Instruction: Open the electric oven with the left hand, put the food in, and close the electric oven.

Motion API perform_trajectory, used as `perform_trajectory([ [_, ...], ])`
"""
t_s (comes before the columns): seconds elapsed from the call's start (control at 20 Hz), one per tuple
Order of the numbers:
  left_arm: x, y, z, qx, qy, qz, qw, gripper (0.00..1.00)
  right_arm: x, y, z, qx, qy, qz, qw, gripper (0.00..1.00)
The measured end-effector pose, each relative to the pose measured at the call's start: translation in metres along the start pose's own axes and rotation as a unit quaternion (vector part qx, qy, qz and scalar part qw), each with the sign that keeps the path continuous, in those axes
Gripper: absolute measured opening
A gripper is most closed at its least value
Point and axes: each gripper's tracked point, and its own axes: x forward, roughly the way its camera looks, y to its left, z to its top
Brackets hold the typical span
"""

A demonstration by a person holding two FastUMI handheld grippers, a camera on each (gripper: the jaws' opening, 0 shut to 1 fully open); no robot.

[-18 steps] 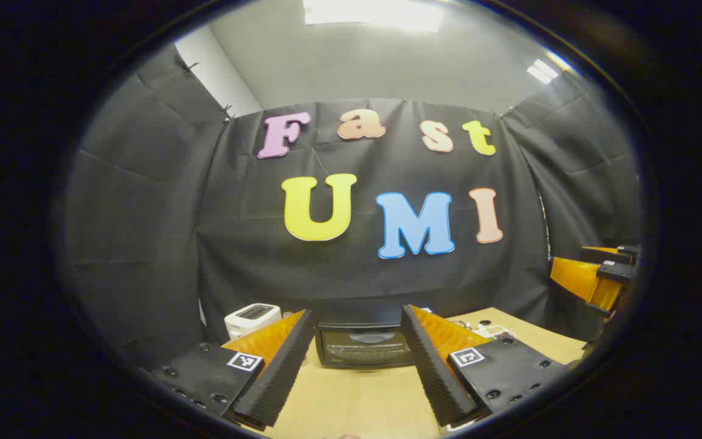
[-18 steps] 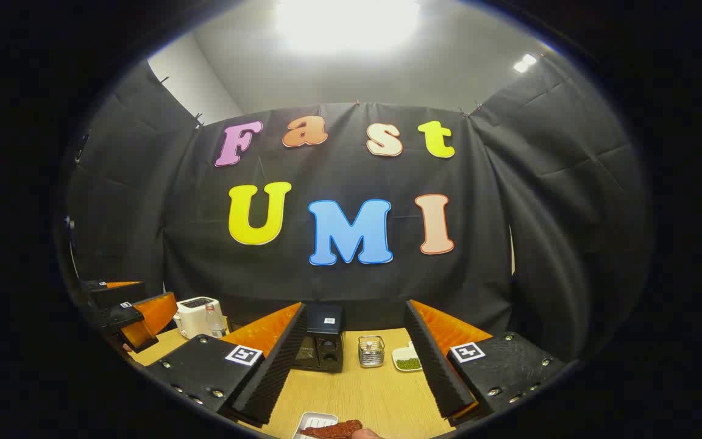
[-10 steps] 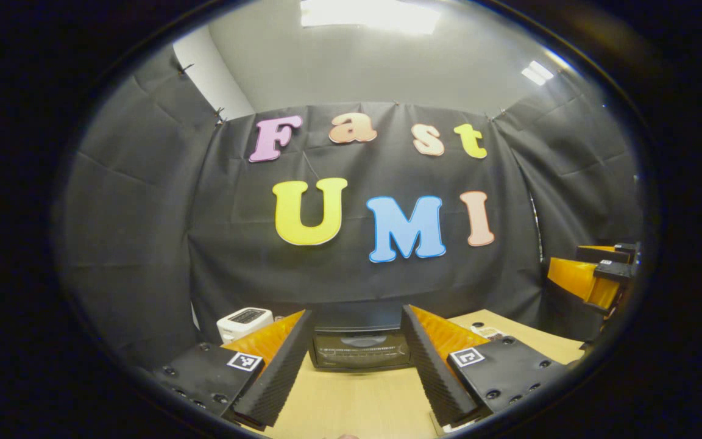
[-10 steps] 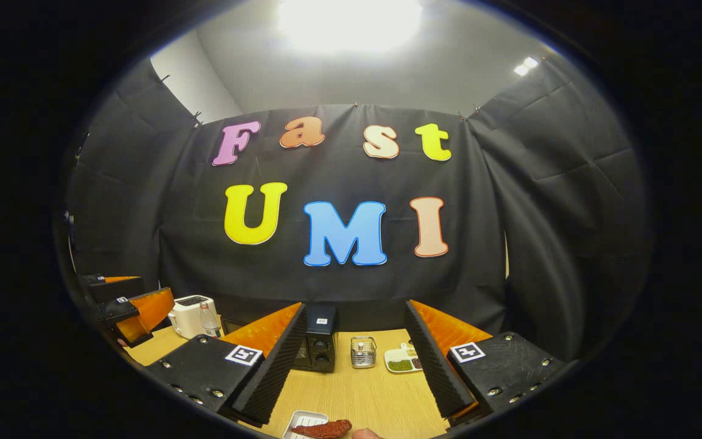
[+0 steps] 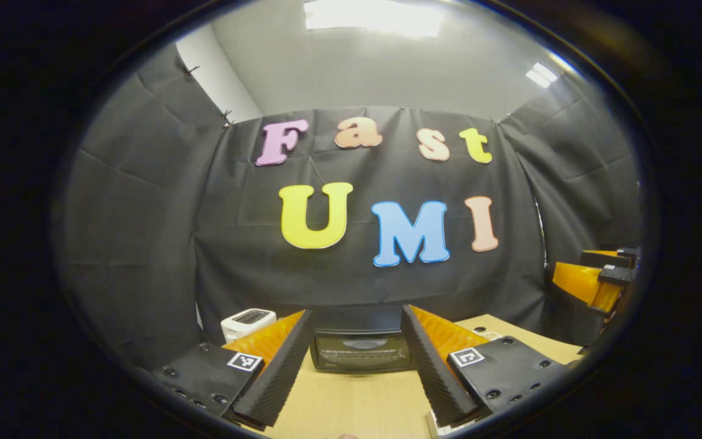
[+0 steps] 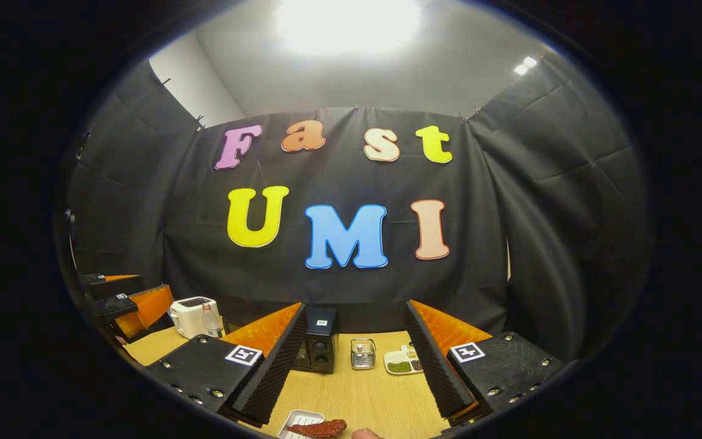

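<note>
A black electric oven point(image 5: 360, 347) stands at the back of the wooden table, its glass door shut, straight ahead between the fingers of my left gripper point(image 5: 357, 366), which is open and holds nothing. In the right gripper view the oven's knob side point(image 6: 319, 346) shows beside the left finger. A reddish-brown piece of food point(image 6: 317, 428) lies on a small white tray point(image 6: 297, 422) near the table's front edge, below my right gripper point(image 6: 354, 366), which is open with nothing in it. The left gripper point(image 6: 134, 308) shows far left in the right gripper view, the right gripper point(image 5: 595, 280) far right in the left gripper view.
A white toaster point(image 5: 247, 321) stands left of the oven, with a clear bottle point(image 6: 207, 321) beside it. Right of the oven sit a small wire-framed jar point(image 6: 362, 353) and a white dish with green and dark fillings point(image 6: 401, 364). A fingertip point(image 6: 364, 434) pokes in at the bottom edge.
Both views have shifted slightly; the oven sits a little nearer and more centred between the left fingers. Both grippers stay open.
</note>
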Motion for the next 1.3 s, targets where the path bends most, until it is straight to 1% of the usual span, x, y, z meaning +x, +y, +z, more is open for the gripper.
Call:
perform_trajectory([
  [0.15, 0.007, -0.011, -0.002, -0.002, 0.004, -0.011, 1.000, 1.00, -0.002, -0.005, -0.004, 0.000, -0.001, 0.011, 1.000, 0.96],
  [0.2, 0.009, -0.009, -0.003, -0.003, 0.004, -0.006, 1.000, 0.91, -0.002, -0.006, -0.005, 0.003, 0.000, 0.018, 1.000, 0.96],
  [0.25, 0.013, -0.008, -0.003, -0.006, 0.005, 0.000, 1.000, 0.91, -0.003, -0.008, -0.008, 0.004, 0.002, 0.022, 1.000, 0.96],
  [0.3, 0.017, -0.008, -0.004, -0.009, 0.005, 0.007, 1.000, 1.00, -0.004, -0.012, -0.010, 0.004, 0.003, 0.025, 1.000, 0.96],
  [0.55, 0.041, -0.006, -0.004, -0.007, -0.012, 0.034, 0.999, 1.00, -0.010, -0.033, -0.020, -0.003, 0.004, 0.035, 0.999, 0.96],
  [0.65, 0.056, -0.007, -0.011, -0.001, -0.012, 0.036, 0.999, 1.00, -0.009, -0.039, -0.021, 0.000, 0.008, 0.035, 0.999, 0.96],
  [0.75, 0.074, -0.008, -0.016, 0.011, -0.005, 0.031, 0.999, 1.00, -0.006, -0.045, -0.021, -0.001, 0.008, 0.032, 0.999, 0.96],
  [0.85, 0.092, -0.007, -0.021, 0.009, -0.007, 0.031, 0.999, 1.00, 0.002, -0.047, -0.024, -0.004, 0.012, 0.028, 1.000, 0.96],
  [1.05, 0.131, -0.008, -0.037, -0.017, 0.002, 0.025, 1.000, 1.00, 0.017, -0.053, -0.021, 0.005, 0.012, 0.004, 1.000, 0.96],
  [1.2, 0.163, -0.008, -0.053, -0.014, 0.011, 0.013, 1.000, 1.00, 0.032, -0.057, -0.024, -0.006, 0.017, -0.015, 1.000, 0.96],
  [1.3, 0.182, -0.009, -0.062, -0.010, 0.016, 0.002, 1.000, 1.00, 0.040, -0.058, -0.026, -0.001, 0.020, -0.028, 0.999, 0.97],
])
